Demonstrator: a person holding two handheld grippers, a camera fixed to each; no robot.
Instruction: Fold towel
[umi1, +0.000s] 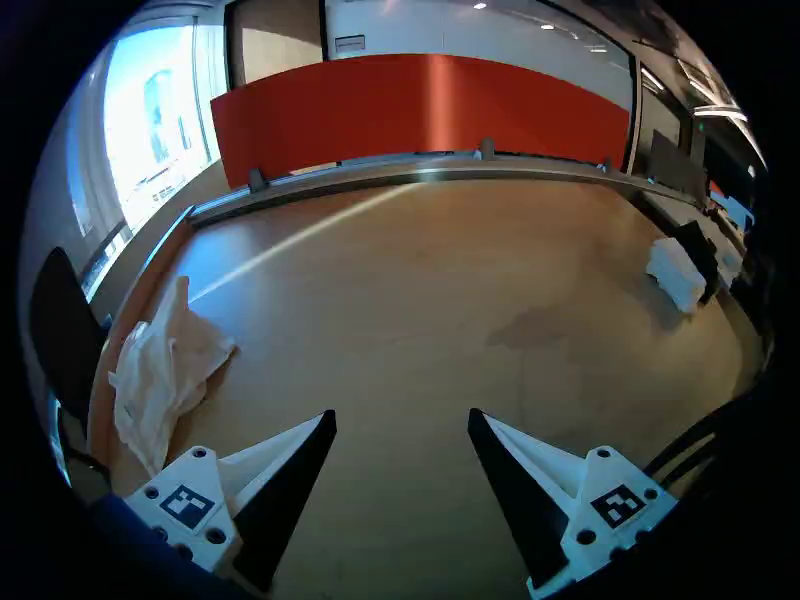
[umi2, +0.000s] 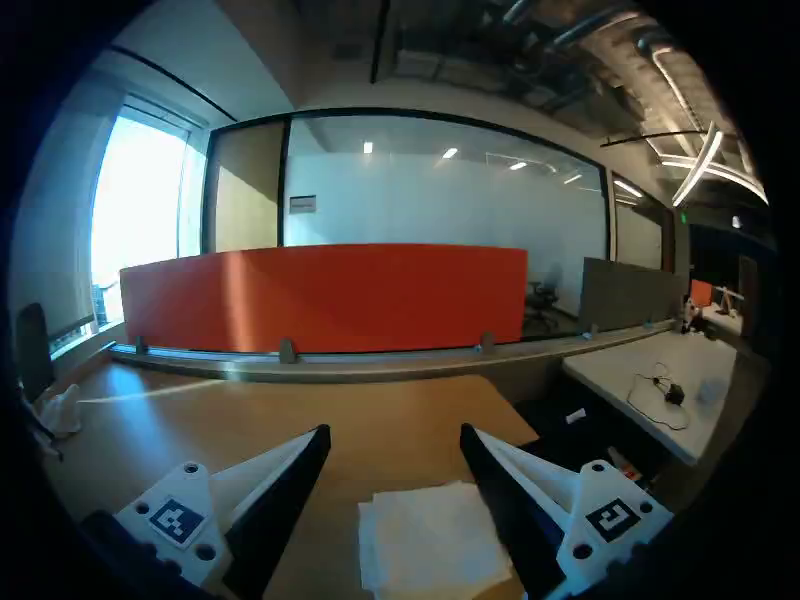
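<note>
A crumpled white towel (umi1: 160, 375) lies at the left edge of the wooden table (umi1: 420, 310), left of my left gripper (umi1: 402, 425), which hangs open above bare wood. A folded white towel (umi1: 676, 272) rests at the table's far right. In the right gripper view, a flat folded white towel (umi2: 430, 540) lies on the table just below my right gripper (umi2: 395, 440), whose fingers stand open with nothing between them. The crumpled towel (umi2: 62, 410) shows small at the far left.
An orange divider panel (umi1: 420, 110) runs along the table's far edge. A dark chair (umi1: 65, 340) stands left of the table. A white desk (umi2: 660, 385) with a cable on it sits to the right, across a gap.
</note>
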